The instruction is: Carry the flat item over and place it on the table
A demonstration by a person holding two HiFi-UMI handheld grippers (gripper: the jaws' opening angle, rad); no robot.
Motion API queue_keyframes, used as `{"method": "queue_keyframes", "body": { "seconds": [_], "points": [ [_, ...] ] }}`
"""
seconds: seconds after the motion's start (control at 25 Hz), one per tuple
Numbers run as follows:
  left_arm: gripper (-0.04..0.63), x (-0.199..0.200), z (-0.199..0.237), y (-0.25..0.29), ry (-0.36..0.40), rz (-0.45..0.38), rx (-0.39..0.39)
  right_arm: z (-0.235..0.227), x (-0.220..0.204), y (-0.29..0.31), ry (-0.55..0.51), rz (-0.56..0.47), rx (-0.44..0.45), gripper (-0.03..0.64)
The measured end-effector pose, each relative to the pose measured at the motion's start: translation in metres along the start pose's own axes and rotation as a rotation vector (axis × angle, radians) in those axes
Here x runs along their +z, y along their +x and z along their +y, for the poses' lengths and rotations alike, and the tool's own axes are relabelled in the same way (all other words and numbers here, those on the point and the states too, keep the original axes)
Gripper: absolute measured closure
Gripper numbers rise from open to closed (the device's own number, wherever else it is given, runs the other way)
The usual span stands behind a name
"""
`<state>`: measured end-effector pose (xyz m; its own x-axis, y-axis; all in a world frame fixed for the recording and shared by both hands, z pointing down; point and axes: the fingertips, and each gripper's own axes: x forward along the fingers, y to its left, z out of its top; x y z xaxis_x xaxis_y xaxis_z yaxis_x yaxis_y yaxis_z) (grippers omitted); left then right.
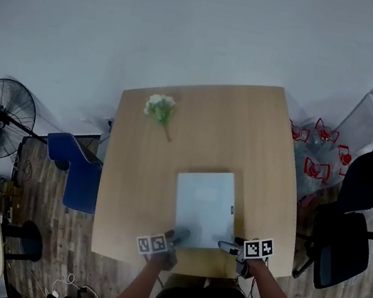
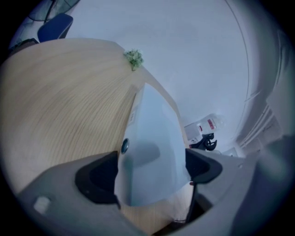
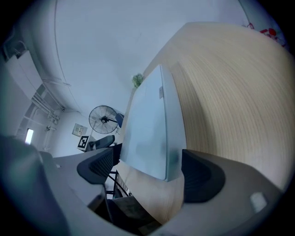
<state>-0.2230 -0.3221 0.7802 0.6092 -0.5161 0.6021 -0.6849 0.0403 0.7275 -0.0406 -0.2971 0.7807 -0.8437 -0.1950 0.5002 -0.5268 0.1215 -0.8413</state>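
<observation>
**Flat item held at both near corners over table**

A person's left gripper (image 1: 178,236) and right gripper (image 1: 228,247) each clamp a near corner of the pale grey flat item (image 1: 204,205), jaws pressed on its two faces. The item lies over the near half of the wooden table (image 1: 136,193). A small flower sprig (image 1: 159,108) rests well apart, towards the table's far side.
</observation>
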Motion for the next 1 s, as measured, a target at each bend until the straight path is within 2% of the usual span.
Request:
{"method": "queue_keyframes", "body": {
  "seconds": [0.12,0.28,0.48,0.6,0.72,0.88,0.92,1.0],
  "points": [
    [0.14,0.003,-0.021,-0.016,0.043,-0.051,-0.018,0.02,0.016,-0.019,-0.067,-0.081,0.015,0.181],
    [0.147,0.015,-0.064,-0.046,0.174,-0.134,-0.052,0.052,0.033,-0.042,-0.196,-0.165,0.004,0.231],
    [0.217,0.039,-0.125,-0.086,0.33,-0.252,-0.107,0.102,0.055,-0.077,-0.363,-0.301,-0.057,0.315],
    [0.301,0.048,-0.157,-0.108,0.401,-0.306,-0.145,0.133,0.063,-0.097,-0.411,-0.4,-0.095,0.358],
    [0.406,0.058,-0.182,-0.134,0.467,-0.381,-0.175,0.168,0.067,-0.113,-0.455,-0.5,-0.116,0.432],
    [0.527,0.079,-0.191,-0.158,0.538,-0.464,-0.134,0.21,0.077,-0.125,-0.528,-0.607,-0.139,0.516],
    [0.575,0.084,-0.193,-0.164,0.56,-0.473,-0.113,0.22,0.079,-0.127,-0.547,-0.627,-0.146,0.544],
    [0.595,0.093,-0.195,-0.173,0.599,-0.48,-0.079,0.236,0.083,-0.13,-0.588,-0.657,-0.17,0.589]
  ]
}}
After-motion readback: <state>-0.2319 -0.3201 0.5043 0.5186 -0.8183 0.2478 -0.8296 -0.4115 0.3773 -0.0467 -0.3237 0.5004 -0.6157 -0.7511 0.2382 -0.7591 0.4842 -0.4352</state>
